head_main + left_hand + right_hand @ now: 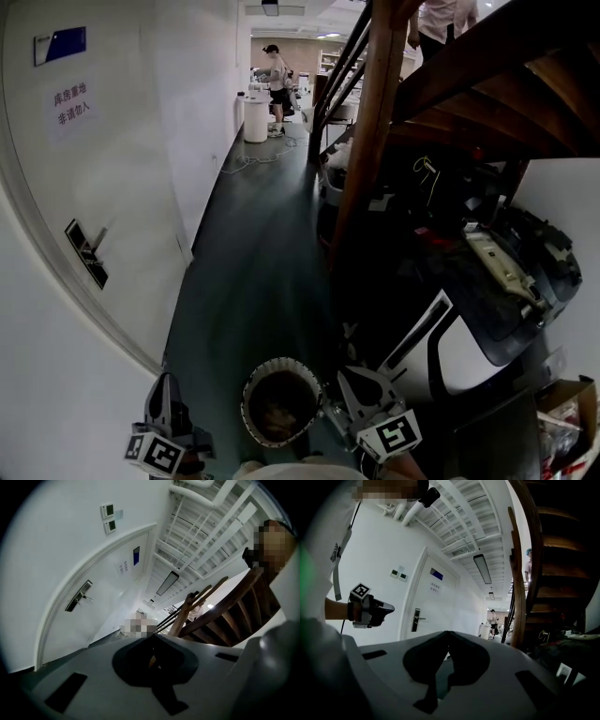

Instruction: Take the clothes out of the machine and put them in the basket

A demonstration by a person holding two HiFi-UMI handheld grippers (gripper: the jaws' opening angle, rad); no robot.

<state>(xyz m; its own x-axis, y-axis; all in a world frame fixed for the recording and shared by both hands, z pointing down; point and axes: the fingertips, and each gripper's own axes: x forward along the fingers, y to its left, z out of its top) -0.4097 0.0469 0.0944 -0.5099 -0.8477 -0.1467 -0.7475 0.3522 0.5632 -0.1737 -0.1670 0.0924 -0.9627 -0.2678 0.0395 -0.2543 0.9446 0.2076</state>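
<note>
In the head view a round basket (250, 392) stands on the dark floor at the bottom centre, with dark clothes (281, 409) in it. To its right is the washing machine (457, 349), white-bodied with a dark top. My left gripper (167, 382) is at the bottom left, beside the basket. On the basket's other side, between it and the machine, is my right gripper (353, 377). In the left gripper view the left gripper (152, 638) is shut and empty, aimed down the corridor. The right gripper (448, 633) is likewise shut with nothing in it.
A white wall with a door (86, 251) runs along the left. A wooden staircase (375, 122) rises over the machine at the right. A cardboard box (570, 412) sits at the bottom right. People stand far down the corridor (277, 89).
</note>
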